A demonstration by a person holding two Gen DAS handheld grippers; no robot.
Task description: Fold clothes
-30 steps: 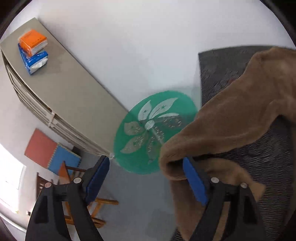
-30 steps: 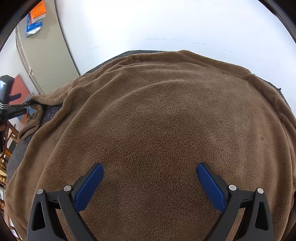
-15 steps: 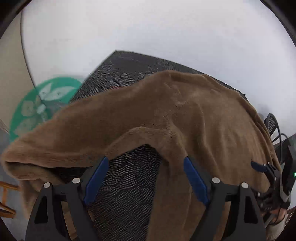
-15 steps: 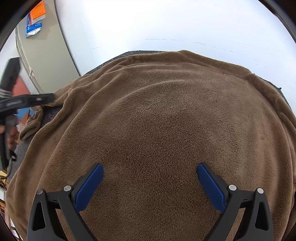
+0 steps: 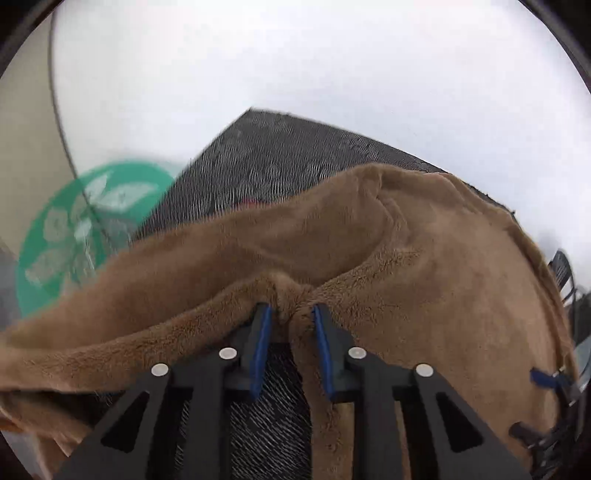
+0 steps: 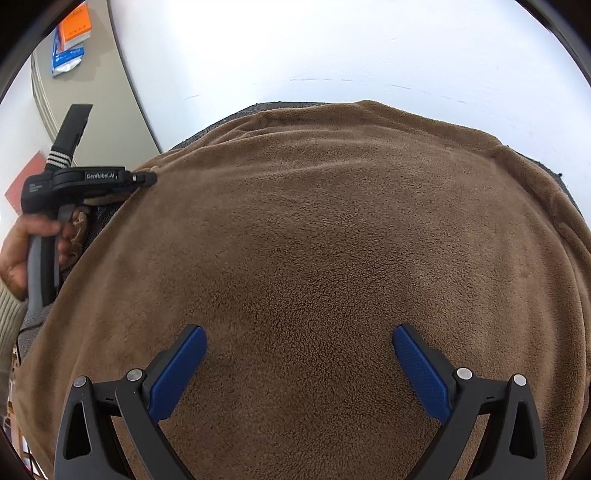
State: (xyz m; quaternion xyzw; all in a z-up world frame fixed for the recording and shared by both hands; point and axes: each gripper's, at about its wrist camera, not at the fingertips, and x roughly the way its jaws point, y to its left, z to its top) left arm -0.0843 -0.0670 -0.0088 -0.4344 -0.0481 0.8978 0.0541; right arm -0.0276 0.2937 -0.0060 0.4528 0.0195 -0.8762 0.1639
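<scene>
A brown fleece garment lies spread over a dark woven surface. In the left wrist view my left gripper sits at the garment's near edge, jaws closing, with a bunched fold of fleece pinched between the blue pads. The right wrist view shows that same left gripper at the garment's left edge, held by a hand. My right gripper hovers over the middle of the garment, jaws wide open with nothing between them. The garment hides most of the surface.
A green round disc with a white flower lies on the floor left of the surface. A beige cabinet at far left carries an orange box and a blue pack. A white wall stands behind.
The left gripper swung away from the green disc toward the garment, sank to its near edge, and its jaws came together on a fold of fleece. The right gripper stayed still and open.
</scene>
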